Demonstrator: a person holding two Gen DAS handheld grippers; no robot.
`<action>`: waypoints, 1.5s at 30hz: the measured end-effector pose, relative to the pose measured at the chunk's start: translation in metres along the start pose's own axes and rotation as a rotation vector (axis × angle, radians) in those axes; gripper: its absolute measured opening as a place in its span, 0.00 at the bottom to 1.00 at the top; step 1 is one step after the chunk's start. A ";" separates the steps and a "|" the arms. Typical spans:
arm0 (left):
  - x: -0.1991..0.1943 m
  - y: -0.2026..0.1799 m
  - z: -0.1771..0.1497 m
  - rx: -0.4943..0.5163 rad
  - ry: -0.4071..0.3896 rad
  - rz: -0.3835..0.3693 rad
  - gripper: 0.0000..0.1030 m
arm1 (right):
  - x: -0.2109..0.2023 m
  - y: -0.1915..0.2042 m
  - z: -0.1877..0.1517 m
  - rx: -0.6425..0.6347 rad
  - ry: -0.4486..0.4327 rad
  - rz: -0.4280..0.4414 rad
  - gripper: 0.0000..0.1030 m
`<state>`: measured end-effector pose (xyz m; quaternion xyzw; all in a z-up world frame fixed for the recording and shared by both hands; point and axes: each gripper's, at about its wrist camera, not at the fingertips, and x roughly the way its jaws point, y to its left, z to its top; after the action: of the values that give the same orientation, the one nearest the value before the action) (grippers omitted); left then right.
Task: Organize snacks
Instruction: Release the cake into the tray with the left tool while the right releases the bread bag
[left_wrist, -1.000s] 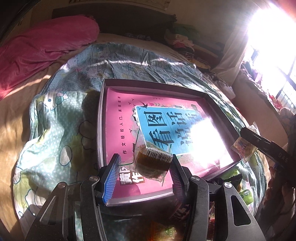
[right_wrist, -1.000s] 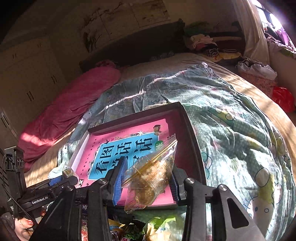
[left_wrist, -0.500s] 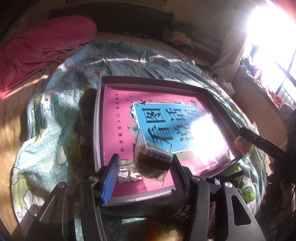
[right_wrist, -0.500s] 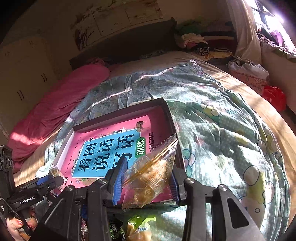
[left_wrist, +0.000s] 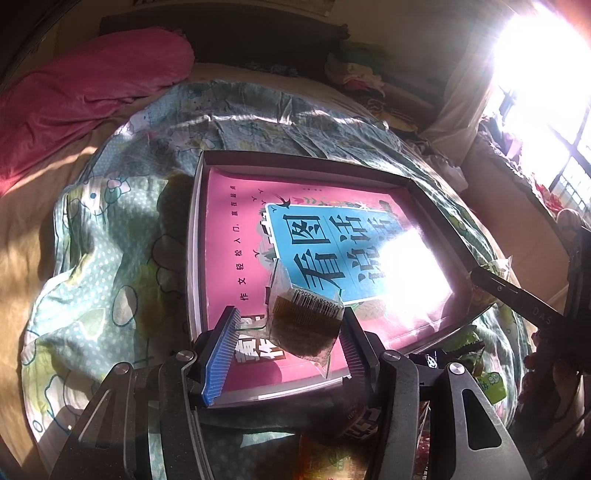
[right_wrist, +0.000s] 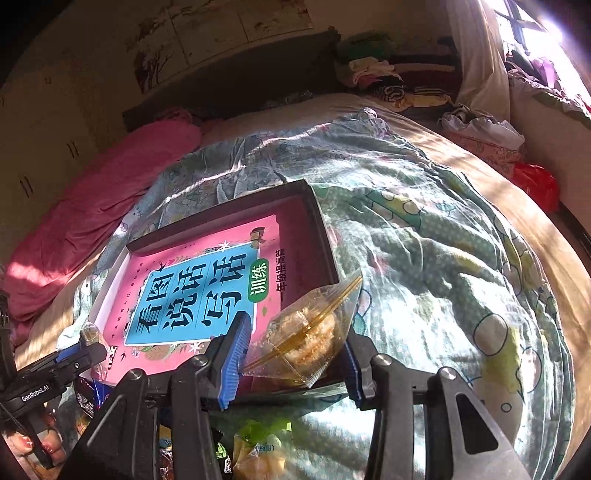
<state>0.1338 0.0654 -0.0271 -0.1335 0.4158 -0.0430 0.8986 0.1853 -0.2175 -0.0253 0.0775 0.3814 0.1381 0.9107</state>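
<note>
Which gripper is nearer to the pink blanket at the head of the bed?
Left. The left gripper holds a brown snack packet at the box side facing the pink blanket. The right gripper, holding a pastry bag, is at the opposite side.

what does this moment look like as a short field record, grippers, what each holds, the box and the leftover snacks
left gripper: jaws set wide, clear packet with brown cake and barcode label between them, leaning on one finger
right gripper: shut on clear wrapper with pale crumbly pastry
target: shallow dark-walled box lined with a pink and blue printed sheet, lying on the green cartoon quilt
both packets: over the box's near edge
loose snacks: green packets on the quilt below the grippers
background: pink blanket
</note>
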 end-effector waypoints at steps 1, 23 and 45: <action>0.000 0.000 0.000 -0.002 0.001 -0.002 0.55 | -0.001 0.000 -0.001 0.000 0.002 0.004 0.45; -0.014 -0.001 0.001 -0.003 -0.025 -0.042 0.57 | -0.027 0.005 -0.006 0.008 0.000 0.022 0.56; -0.035 0.000 -0.002 -0.012 -0.051 -0.050 0.69 | -0.017 0.024 -0.010 -0.043 0.031 0.082 0.58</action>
<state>0.1093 0.0717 -0.0031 -0.1502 0.3896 -0.0593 0.9067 0.1620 -0.1995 -0.0144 0.0713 0.3891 0.1847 0.8997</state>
